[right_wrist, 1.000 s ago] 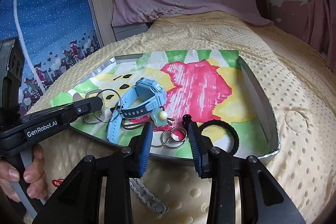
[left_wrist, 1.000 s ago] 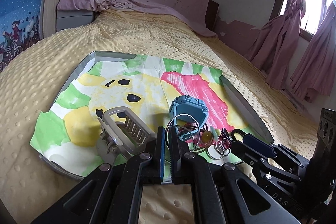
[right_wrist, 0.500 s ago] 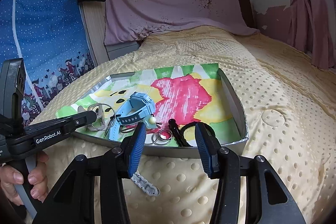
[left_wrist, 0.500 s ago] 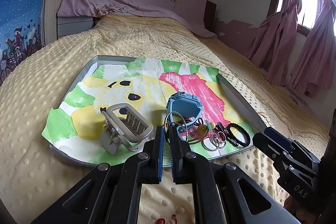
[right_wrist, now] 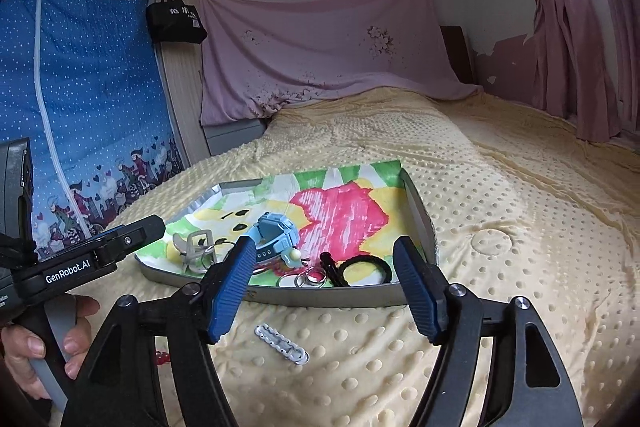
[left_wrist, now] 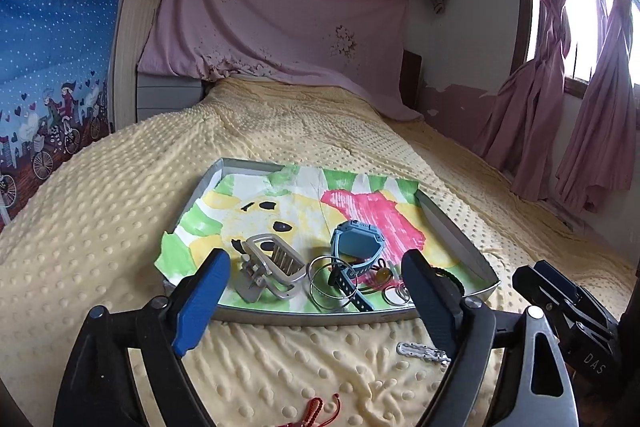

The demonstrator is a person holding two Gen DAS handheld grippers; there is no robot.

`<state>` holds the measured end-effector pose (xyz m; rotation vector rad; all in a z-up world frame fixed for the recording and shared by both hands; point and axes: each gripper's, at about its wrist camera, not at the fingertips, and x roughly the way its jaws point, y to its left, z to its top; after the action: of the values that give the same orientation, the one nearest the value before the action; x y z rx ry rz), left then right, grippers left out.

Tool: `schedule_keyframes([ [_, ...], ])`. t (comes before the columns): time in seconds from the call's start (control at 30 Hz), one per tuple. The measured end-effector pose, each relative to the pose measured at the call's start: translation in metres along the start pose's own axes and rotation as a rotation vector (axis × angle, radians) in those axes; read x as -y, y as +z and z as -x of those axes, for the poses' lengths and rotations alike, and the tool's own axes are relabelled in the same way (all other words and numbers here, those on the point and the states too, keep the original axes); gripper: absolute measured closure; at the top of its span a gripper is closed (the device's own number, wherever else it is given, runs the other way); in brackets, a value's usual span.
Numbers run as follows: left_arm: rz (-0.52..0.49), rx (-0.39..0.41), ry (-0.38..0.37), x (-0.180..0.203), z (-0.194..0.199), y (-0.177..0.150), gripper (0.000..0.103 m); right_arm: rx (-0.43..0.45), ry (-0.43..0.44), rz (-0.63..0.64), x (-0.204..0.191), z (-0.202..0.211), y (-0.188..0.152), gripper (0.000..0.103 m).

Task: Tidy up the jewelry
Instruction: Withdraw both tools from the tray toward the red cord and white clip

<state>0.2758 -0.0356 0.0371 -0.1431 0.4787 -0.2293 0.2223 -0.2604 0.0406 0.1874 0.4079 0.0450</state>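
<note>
On a bed covered with a dotted pale-yellow blanket (left_wrist: 120, 227) sits a shallow grey metal tray (left_wrist: 312, 315) lined with a painted paper sheet in green, yellow and pink (left_wrist: 352, 211). The jewelry is gathered along the tray's near edge: a silver-grey claw hair clip (left_wrist: 269, 269) at the left, thin silver wire bangles (left_wrist: 326, 283) just beside it, a light-blue plastic wristwatch (left_wrist: 358, 241) whose strap overlaps the bangles, a few small silver rings (right_wrist: 306, 277) right of the strap, and a black braided hair tie (right_wrist: 366, 269) nearest the tray's right wall. Outside the tray, on the blanket in front of it, lie a short silver metal link band (right_wrist: 282, 343) and, nearer the cameras, a red beaded cord (left_wrist: 320, 409). The left hand-held gripper (left_wrist: 316, 291) hovers before the tray's near edge with its blue-padded fingers spread wide and nothing between them. The right hand-held gripper (right_wrist: 326, 275) hangs beside it, likewise spread wide and empty, with the link band on the blanket below its gap. In the right wrist view a person's hand (right_wrist: 40, 347) grips the grey handle of the left tool.
</note>
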Motion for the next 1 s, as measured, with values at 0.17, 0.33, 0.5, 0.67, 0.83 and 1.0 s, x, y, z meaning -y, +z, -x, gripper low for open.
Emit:
schedule_keyframes([
  [0.17,-0.011,0.087,0.01,-0.002,0.037,-0.005,0.0,0.066,0.011,-0.016,-0.003,0.032,0.0,0.008],
  [0.33,-0.018,0.102,0.038,-0.008,0.064,-0.016,0.0,0.086,0.006,-0.022,-0.006,0.057,-0.006,0.002],
  [0.5,-0.01,0.109,0.072,-0.019,0.086,-0.032,0.0,0.075,-0.009,-0.008,-0.011,0.074,-0.018,0.002],
  [0.67,-0.004,0.108,0.096,-0.027,0.101,-0.048,0.0,0.064,-0.022,-0.017,-0.013,0.088,-0.029,0.002],
  [0.83,-0.024,0.066,0.109,-0.031,0.101,-0.061,0.0,0.041,-0.026,0.001,-0.016,0.092,-0.037,0.002],
  [1.0,-0.04,-0.032,0.096,-0.035,0.084,-0.076,0.0,-0.03,-0.027,0.017,-0.016,0.08,-0.043,0.002],
])
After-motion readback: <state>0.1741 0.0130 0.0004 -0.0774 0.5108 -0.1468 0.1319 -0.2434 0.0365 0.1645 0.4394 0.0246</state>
